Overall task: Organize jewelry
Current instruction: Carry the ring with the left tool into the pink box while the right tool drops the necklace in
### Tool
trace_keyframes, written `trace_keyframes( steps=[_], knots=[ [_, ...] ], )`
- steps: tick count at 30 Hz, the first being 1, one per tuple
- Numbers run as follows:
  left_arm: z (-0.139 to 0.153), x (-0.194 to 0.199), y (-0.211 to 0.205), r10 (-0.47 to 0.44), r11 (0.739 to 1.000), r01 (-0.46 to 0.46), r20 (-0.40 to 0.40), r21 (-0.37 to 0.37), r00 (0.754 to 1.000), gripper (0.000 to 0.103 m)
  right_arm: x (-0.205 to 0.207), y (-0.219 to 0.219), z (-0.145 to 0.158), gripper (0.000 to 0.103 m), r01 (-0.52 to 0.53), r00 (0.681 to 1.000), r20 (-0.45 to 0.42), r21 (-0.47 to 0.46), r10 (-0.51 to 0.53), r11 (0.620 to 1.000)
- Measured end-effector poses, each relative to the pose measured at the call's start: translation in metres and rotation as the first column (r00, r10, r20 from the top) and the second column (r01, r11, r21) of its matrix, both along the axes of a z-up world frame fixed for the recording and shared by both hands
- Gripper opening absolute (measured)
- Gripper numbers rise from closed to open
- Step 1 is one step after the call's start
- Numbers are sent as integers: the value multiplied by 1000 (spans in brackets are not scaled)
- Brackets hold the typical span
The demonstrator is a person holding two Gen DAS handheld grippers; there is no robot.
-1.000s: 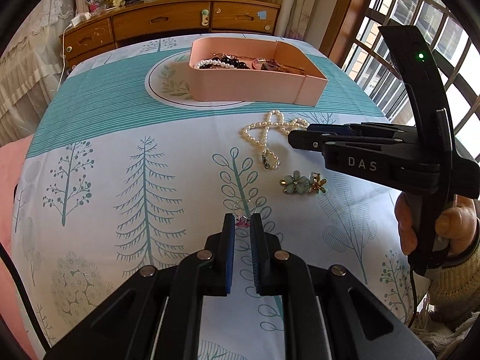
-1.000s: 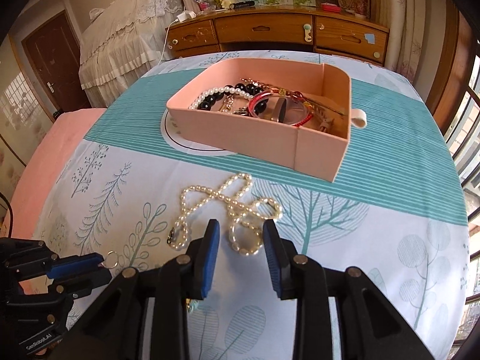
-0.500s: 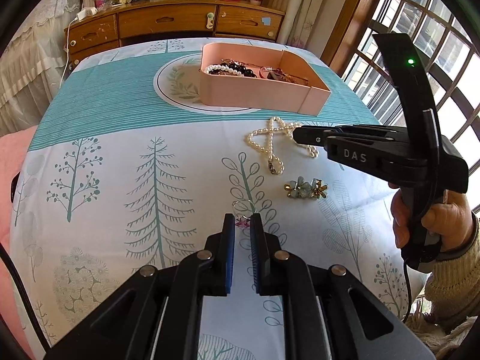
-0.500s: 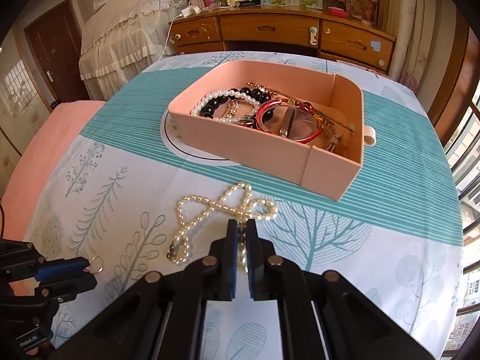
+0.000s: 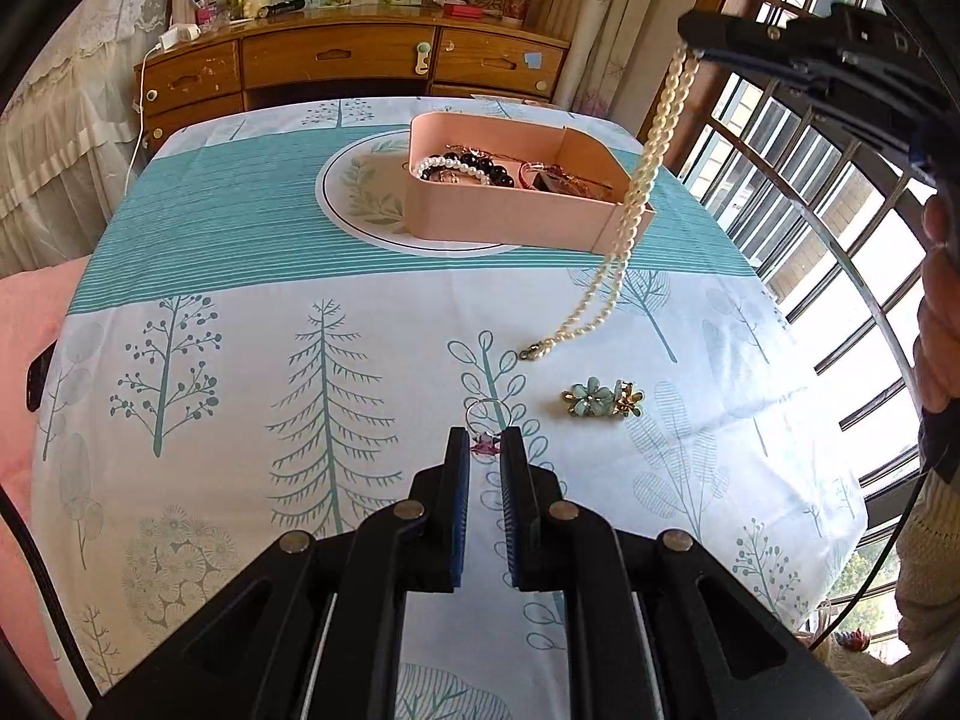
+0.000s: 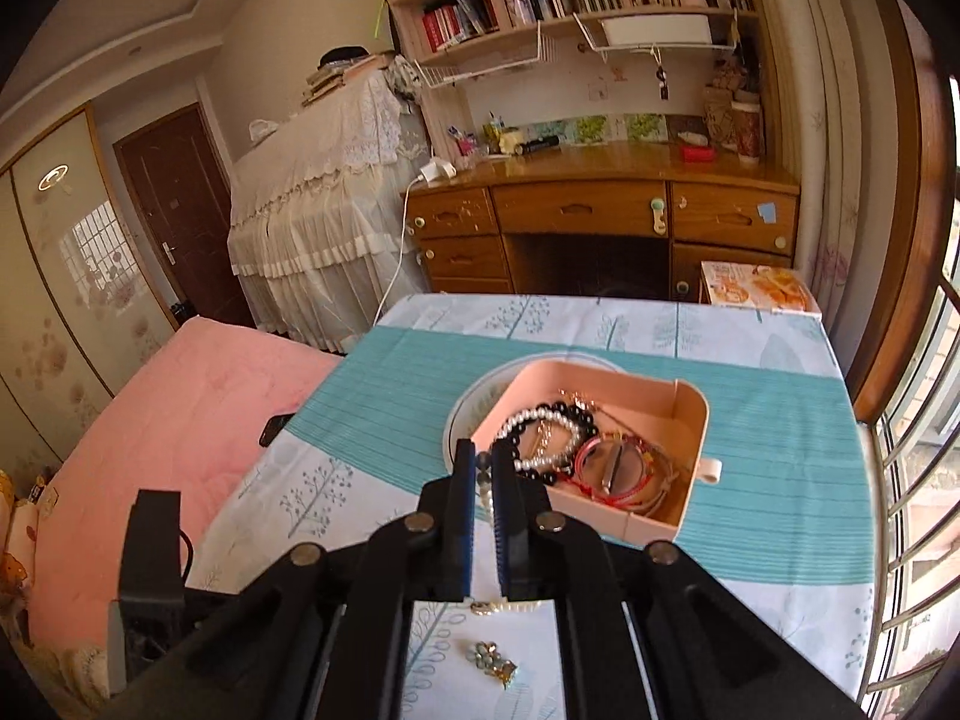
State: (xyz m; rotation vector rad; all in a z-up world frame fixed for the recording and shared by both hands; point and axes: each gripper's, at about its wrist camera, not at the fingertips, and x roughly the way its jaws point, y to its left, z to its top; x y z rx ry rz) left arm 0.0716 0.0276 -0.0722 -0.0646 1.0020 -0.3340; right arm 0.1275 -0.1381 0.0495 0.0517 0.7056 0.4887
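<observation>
My right gripper [image 5: 690, 45] is raised high at the upper right and is shut on a white pearl necklace [image 5: 639, 186], which hangs down with its clasp end near the cloth. In the right wrist view the right gripper [image 6: 483, 459] shows pearls between its jaws. The pink jewelry box [image 5: 510, 210] with several bracelets sits on a round mat at the table's middle back, also in the right wrist view [image 6: 690, 420]. My left gripper [image 5: 486, 441] is low over the cloth, shut on a ring with a pink stone [image 5: 487, 420]. A flower brooch [image 5: 602, 399] lies right of it.
The table has a white and teal tree-print cloth [image 5: 240, 330]. A wooden dresser [image 5: 336, 66] stands behind it, a barred window [image 5: 828, 228] to the right, and a pink bed [image 6: 150, 420] to the left.
My right gripper closed on the pearl necklace and lifted it high off the cloth toward the box side. The left gripper stayed on the ring.
</observation>
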Motion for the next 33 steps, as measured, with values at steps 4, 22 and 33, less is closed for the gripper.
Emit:
trace_keyframes(
  steps=[4,22,33],
  knots=[
    [3,0,2,5,1000,-5,9,-2,1000,8,3,1,28,5,19,998,65,19,-20,1000],
    [80,66,10,122,992,-125,103,30,987,8,53,-18,103,5,147,967,198,79,-160,986],
    [82,134,-8,129,982,-119,67,-147,989,8,72,-18,74,5,174,976,127,44,-178,984]
  ],
)
